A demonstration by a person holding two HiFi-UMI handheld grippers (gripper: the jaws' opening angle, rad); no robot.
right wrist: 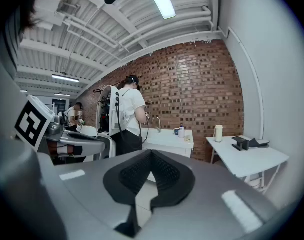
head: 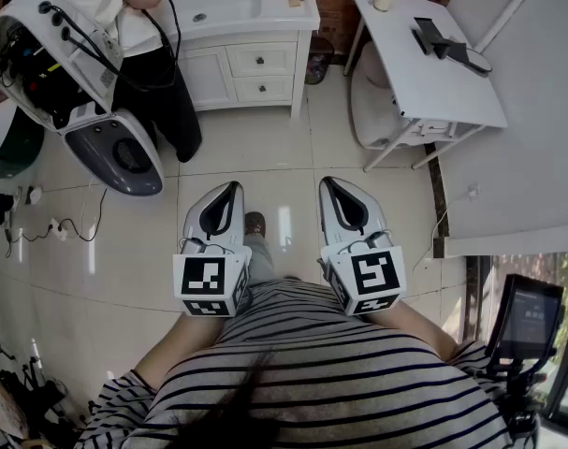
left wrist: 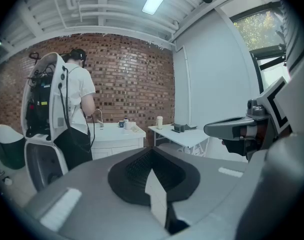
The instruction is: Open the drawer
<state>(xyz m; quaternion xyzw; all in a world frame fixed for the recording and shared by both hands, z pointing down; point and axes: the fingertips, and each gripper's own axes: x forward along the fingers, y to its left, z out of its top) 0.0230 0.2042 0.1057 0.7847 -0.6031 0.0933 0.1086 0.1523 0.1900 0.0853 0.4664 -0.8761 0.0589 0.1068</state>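
Head view, looking steeply down on a tiled floor (head: 265,157). A person in a striped top is holding two hand-held grippers low in the centre of the frame. The left hand-held gripper (head: 231,188) and the right hand-held gripper (head: 327,183) are both pointing up the frame. Each gripper's own view is showing its jaws pressed together at the tips, with nothing between them.

The drawers (head: 260,60) are sitting at the top centre of the frame, well apart from both grippers. There are two, stacked in the right half of a white cabinet (head: 209,73) under its worktop (head: 223,12). Which of them is meant cannot be told. Their fronts are running left to right across the frame and facing down it, towards the grippers. Each front is carrying a small knob.

The drawers are lying almost straight ahead of the left gripper and up and to the left of the right one. The left gripper therefore seems slightly nearer. Bare floor is lying between.

A second person (head: 152,54) is standing at the cabinet's left end, beside the drawers and not in front of them.
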